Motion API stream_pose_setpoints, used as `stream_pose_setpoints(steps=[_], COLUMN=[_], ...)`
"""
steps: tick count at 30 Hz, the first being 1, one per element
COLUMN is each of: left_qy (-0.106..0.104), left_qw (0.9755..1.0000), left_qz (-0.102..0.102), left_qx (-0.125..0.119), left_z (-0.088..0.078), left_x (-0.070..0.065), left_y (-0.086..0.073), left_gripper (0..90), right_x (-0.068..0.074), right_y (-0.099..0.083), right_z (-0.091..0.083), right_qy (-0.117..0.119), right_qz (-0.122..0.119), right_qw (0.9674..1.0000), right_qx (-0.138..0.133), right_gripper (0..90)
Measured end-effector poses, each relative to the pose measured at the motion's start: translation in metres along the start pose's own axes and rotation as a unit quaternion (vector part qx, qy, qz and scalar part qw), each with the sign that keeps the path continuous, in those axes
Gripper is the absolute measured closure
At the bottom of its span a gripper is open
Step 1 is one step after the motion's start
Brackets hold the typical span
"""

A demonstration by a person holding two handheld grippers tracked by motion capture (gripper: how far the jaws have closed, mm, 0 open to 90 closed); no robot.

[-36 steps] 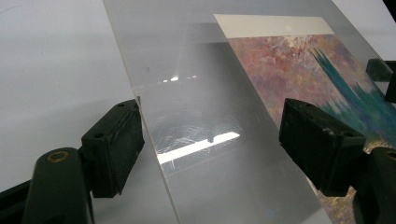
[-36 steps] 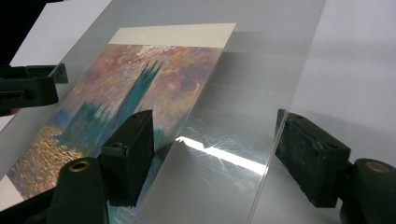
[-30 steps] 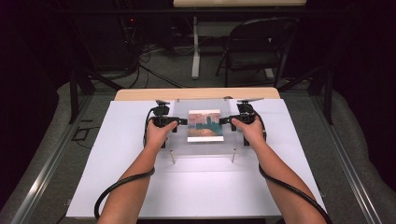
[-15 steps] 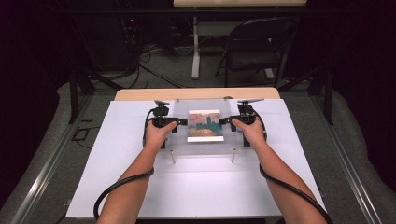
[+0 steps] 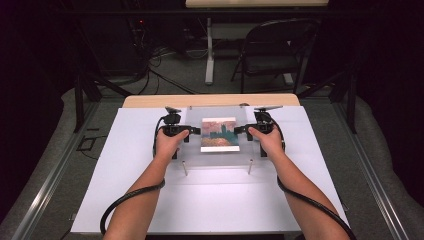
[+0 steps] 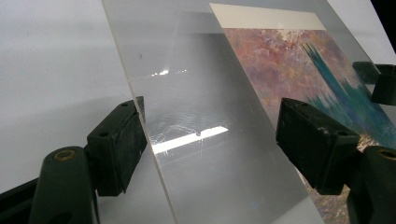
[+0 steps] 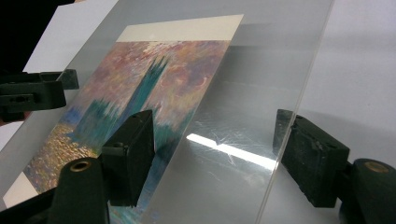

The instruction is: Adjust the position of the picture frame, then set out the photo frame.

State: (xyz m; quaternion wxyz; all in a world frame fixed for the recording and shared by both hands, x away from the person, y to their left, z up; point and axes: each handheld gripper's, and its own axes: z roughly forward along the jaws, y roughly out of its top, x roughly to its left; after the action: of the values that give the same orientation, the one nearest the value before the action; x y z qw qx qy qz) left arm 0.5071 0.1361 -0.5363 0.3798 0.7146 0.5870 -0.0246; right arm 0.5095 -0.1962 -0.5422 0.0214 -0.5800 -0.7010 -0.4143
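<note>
A clear acrylic sheet (image 5: 218, 158) lies in the middle of the white board, with a painted picture (image 5: 220, 134) of a dark tower and pink sky showing through it. My left gripper (image 5: 195, 131) is at the sheet's left edge and my right gripper (image 5: 239, 131) at its right edge, tips pointing at each other. In the left gripper view the sheet (image 6: 210, 116) runs between the two wide-apart jaws of the left gripper (image 6: 215, 135). In the right gripper view the right gripper (image 7: 215, 140) is open the same way around the sheet (image 7: 243, 116) and picture (image 7: 154, 88).
Two thin metal pins (image 5: 185, 168) (image 5: 250, 166) stand upright at the sheet's near edge. The white board (image 5: 150, 200) covers a wooden table (image 5: 150, 101). A folding chair (image 5: 275, 55) and cables sit on the floor beyond.
</note>
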Motion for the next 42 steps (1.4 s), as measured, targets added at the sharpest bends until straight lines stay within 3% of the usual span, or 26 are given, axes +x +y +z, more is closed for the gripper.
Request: stream_pose_setpoints(steps=[18, 42], left_qy=[-0.013, -0.011], left_qw=[0.9996, 0.9998], left_qz=[-0.021, -0.010], left_qx=[-0.012, -0.013], left_z=[-0.004, -0.013], left_x=[0.006, 0.001], left_y=[0.000, 0.003], left_gripper=[34.0, 36.1], right_x=[0.000, 0.008], right_y=[0.001, 0.004], right_z=[-0.002, -0.010], right_qy=[0.004, -0.003], right_qz=[-0.006, -0.025], right_qw=[1.0000, 0.9997], right_qx=[-0.001, -0.004], right_gripper=[29.4, 29.6])
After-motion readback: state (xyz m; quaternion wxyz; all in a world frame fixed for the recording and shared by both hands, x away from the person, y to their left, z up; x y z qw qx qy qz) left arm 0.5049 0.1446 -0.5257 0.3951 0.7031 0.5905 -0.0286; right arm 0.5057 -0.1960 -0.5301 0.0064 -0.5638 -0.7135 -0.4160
